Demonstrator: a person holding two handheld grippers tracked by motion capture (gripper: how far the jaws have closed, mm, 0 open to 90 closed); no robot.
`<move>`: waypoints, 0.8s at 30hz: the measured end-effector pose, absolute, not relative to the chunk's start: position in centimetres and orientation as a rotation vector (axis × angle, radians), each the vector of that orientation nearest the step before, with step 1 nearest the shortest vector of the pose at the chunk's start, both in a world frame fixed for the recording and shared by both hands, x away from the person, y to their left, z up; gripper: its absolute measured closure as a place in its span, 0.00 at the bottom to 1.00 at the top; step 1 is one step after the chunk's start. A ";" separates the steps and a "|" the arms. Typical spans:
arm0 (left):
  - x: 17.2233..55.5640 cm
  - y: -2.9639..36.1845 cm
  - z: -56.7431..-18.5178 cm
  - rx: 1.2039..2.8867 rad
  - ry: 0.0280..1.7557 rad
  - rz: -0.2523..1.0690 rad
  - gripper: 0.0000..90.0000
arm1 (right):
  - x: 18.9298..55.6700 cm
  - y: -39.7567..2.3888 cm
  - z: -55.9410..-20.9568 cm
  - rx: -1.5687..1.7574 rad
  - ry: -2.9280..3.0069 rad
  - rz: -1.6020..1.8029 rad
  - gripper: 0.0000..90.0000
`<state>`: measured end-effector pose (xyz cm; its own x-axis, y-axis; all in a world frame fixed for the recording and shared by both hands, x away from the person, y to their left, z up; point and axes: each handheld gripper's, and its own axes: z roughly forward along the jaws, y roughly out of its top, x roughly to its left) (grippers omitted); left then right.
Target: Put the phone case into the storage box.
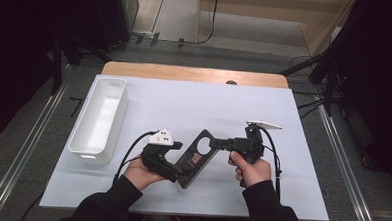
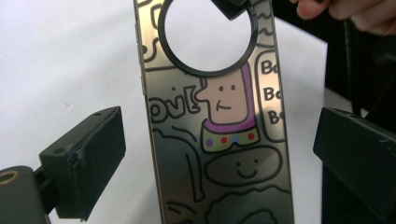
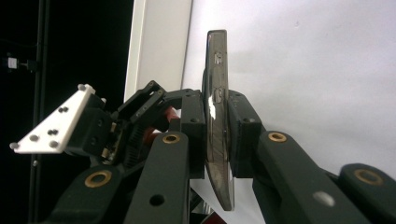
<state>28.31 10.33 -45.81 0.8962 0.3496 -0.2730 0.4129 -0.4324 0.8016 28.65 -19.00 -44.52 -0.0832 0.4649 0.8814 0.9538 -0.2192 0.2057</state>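
Note:
A dark, glossy phone case [image 1: 196, 158] with cartoon drawings and a round camera hole is held above the white table cover between both hands. In the right gripper view, my right gripper [image 3: 217, 135] is shut on the case [image 3: 217, 56], its pads pressing both faces near the hole end. In the left gripper view, my left gripper [image 2: 222, 156] stands open. The case [image 2: 219, 140] passes between its black fingers [image 2: 88, 158] with gaps on both sides. From the high view, the left gripper [image 1: 179, 172] is at the case's near end and the right gripper [image 1: 215, 143] at its far end.
A long white bin [image 1: 99, 119] stands at the left of the white table cover [image 1: 184, 105], with nothing visible inside it. A wooden table edge [image 1: 195, 73] shows at the back. Dark equipment and cables line both sides of the floor.

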 end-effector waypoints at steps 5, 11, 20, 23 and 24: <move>28.4 11.2 -45.3 2.014 0.532 -0.087 0.02 | 28.6 -19.0 -43.9 -1.678 -1.573 -1.280 0.86; 28.5 11.7 -44.9 1.994 0.544 -0.110 0.02 | 28.6 -18.8 -43.4 -1.653 -1.653 -1.284 0.86; 28.6 12.0 -44.5 1.990 0.548 -0.127 0.03 | 28.6 -18.5 -42.7 -1.603 -1.770 -1.287 0.86; 28.7 12.1 -44.4 1.987 0.547 -0.132 0.03 | 28.7 -18.3 -42.4 -1.579 -1.808 -1.289 0.86; 28.7 12.1 -44.4 1.985 0.554 -0.138 0.03 | 28.7 -18.3 -42.4 -1.567 -1.816 -1.295 0.86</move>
<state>28.69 12.15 -44.38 0.8875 0.3209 -0.3308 0.4388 -0.3691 0.8192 28.67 -18.27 -42.37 -0.2823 0.5415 0.7919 0.9251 -0.0648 0.3741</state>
